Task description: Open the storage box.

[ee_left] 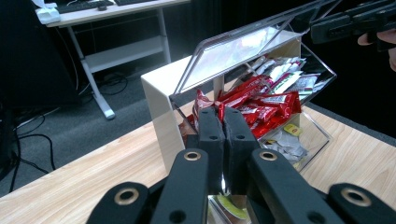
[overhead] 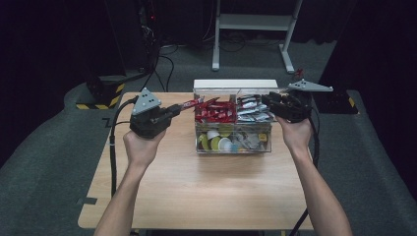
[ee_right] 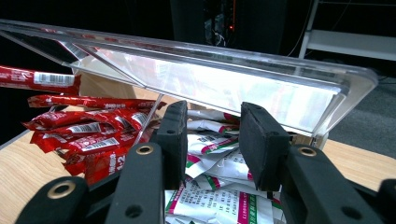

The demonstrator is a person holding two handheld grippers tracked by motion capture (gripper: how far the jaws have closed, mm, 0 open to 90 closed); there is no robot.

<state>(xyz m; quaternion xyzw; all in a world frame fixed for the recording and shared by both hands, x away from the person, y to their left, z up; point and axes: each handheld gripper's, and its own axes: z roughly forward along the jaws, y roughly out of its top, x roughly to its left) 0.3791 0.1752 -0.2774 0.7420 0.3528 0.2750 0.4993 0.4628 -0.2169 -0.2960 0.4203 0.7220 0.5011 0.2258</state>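
A clear plastic organiser box (overhead: pixel 233 149) stands at the back middle of the wooden table, its hinged lid (overhead: pixel 235 84) (ee_left: pixel 233 51) (ee_right: pixel 210 74) raised. One upper compartment holds red sachets (overhead: pixel 214 112) (ee_left: pixel 261 100) (ee_right: pixel 93 135); the other holds white sachets (overhead: pixel 251 109) (ee_right: pixel 215 196). My left gripper (overhead: pixel 174 110) (ee_left: pixel 223 116) hovers just left of the box, shut on one red sachet (overhead: pixel 191 103) (ee_right: pixel 37 80) that points toward the red pile. My right gripper (overhead: pixel 269 101) (ee_right: pixel 212 112) sits at the box's right end under the lid's edge, jaws apart above the white sachets, nothing between them.
Coffee capsules (overhead: pixel 221 142) fill the box's lower front compartment. The bare tabletop (overhead: pixel 196 191) stretches toward me. Behind the table stand a white desk frame (overhead: pixel 253 22) and floor cables (overhead: pixel 164 64). A yellow-and-black striped base (overhead: pixel 105 96) sits at the back left.
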